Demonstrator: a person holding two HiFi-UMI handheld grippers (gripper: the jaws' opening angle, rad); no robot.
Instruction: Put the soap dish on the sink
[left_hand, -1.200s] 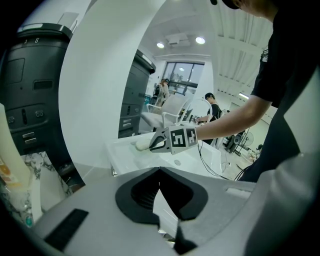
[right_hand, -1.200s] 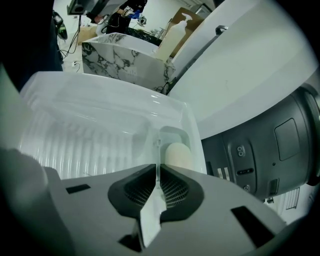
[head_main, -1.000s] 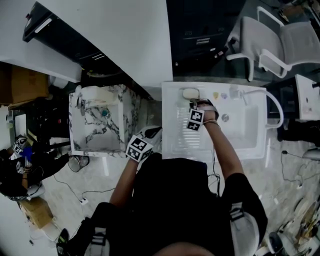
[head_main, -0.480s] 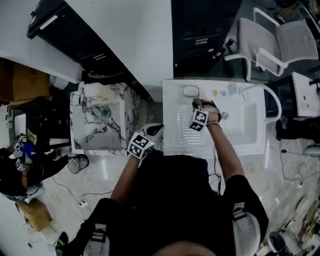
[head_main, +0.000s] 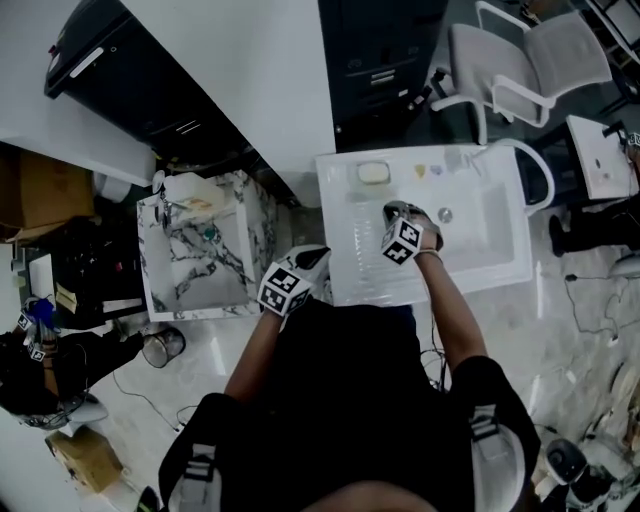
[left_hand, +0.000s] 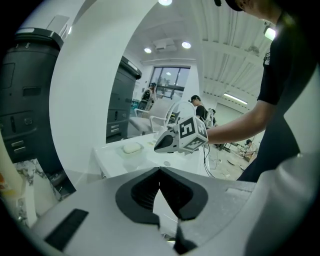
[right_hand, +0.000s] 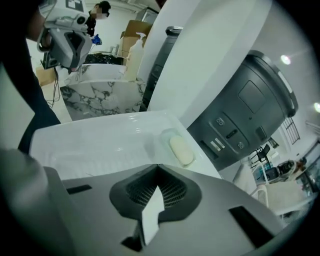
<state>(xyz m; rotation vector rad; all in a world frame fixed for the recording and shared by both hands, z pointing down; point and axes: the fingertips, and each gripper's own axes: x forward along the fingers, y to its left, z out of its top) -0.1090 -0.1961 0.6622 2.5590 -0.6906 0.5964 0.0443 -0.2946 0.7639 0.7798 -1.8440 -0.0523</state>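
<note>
Head view shows the soap dish (head_main: 360, 173) sitting on the back edge of the white sink (head_main: 348, 262), near the left corner. A pale bar of soap (head_main: 374, 172) lies in it. Right gripper view shows the same dish lying flat on that edge, with the soap on top. The right gripper (head_main: 396, 214) hangs over the sink, a little in front of the dish and not touching it. Its jaws are pressed together and hold nothing. The left gripper (head_main: 312, 262) is by the sink's front left corner, well apart from the dish. Its jaws are pressed together too, with nothing in them. In the left gripper view the right gripper can be seen out ahead, held up over the sink by the person's arm. Left of the sink stands a stand (head_main: 195, 250) with a marble look, and a white pump bottle (right_hand: 132, 59) stands on it. A white chair (head_main: 530, 55) stands behind the sink.
</note>
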